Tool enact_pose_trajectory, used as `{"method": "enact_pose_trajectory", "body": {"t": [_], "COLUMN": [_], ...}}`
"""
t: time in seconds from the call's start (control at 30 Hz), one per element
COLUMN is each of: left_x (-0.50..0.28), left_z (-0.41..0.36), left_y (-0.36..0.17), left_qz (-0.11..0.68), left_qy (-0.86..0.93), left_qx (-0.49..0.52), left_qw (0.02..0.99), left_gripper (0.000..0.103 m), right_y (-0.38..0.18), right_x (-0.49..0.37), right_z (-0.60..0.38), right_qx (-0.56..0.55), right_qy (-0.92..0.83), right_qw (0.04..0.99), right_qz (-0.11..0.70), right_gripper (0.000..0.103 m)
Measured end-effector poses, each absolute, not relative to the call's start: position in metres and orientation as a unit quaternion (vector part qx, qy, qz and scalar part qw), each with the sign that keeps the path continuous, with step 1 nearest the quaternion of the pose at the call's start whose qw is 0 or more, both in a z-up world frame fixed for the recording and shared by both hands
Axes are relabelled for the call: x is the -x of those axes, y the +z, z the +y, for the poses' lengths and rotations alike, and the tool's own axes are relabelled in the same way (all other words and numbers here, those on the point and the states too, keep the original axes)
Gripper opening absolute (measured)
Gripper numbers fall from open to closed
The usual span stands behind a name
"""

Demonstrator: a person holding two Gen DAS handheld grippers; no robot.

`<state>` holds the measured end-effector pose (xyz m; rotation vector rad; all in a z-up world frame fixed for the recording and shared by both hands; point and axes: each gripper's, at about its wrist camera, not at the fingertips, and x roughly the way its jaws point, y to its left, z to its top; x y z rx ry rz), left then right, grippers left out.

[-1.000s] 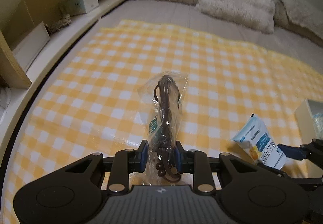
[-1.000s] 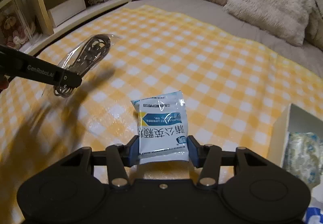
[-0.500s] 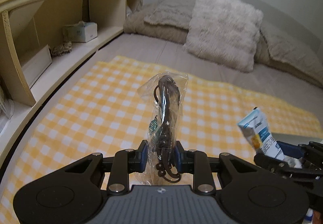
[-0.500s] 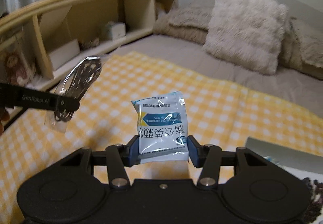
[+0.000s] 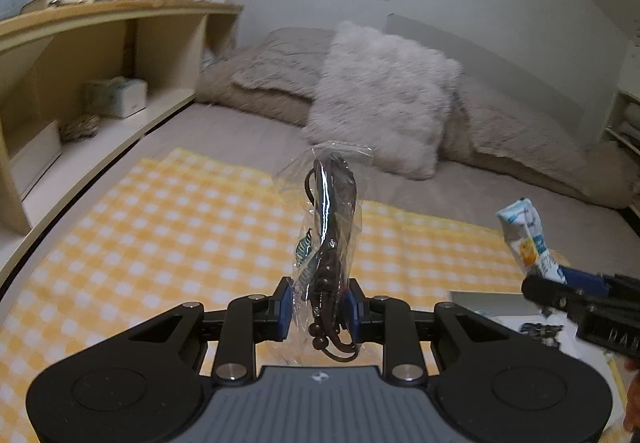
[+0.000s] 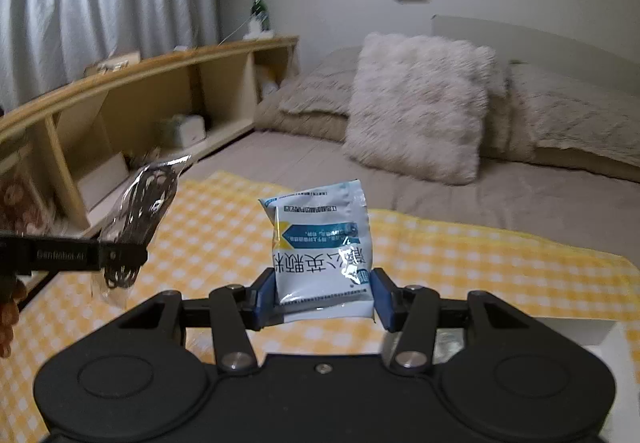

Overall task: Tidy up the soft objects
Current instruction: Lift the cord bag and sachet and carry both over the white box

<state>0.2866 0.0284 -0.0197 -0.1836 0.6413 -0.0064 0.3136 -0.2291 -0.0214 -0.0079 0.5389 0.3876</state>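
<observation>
Left gripper [image 5: 318,309] clamped on the low end of a clear plastic bag of dark cord [image 5: 328,227], aloft over the yellow checked cloth [image 5: 168,235]; right gripper [image 6: 320,297] pinches a white-and-blue foil sachet [image 6: 320,243] by its bottom edge, also aloft; risks: slick film sliding from the pads, the top-heavy bag flopping, the two loads colliding.

On the black arm of my left claw [image 6: 120,255], at the left edge of the right wrist view, I read "GenRobot.AI". The white-and-blue sachet [image 6: 322,243] at frame centre carries large Chinese characters, upside down; its small print is illegible.
</observation>
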Motion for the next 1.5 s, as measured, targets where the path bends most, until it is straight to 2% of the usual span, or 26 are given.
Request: {"method": "enact_pose_trajectory", "body": {"t": [0.27, 0.87, 1.17, 1.5], "left_x": [-0.285, -0.302, -0.303, -0.308], "left_z": [-0.012, -0.121, -0.19, -0.259], "left_y": [-0.014, -0.026, -0.044, -0.087], "left_qz": [0.304, 0.312, 0.324, 0.37], "left_qy": [-0.058, -0.17, -0.242, -0.306], "left_qx": [0.089, 0.1, 0.102, 0.101], "left_qw": [0.947, 0.929, 0.909, 0.872], "left_gripper": [0.029, 0.029, 0.029, 0.029], "right_y": [-0.002, -0.013, -0.024, -0.044], "right_x": [-0.303, -0.28, -0.275, -0.28], "right_z": [-0.28, -0.383, -0.441, -0.484], "right_qx": [-0.019, -0.016, -0.029, -0.039], "right_qy": [0.153, 0.076, 0.029, -0.009], "right_qw": [0.957, 0.962, 0.963, 0.959], "right_qz": [0.248, 0.26, 0.265, 0.279], "right_gripper": [0.051, 0.051, 0.051, 0.051]}}
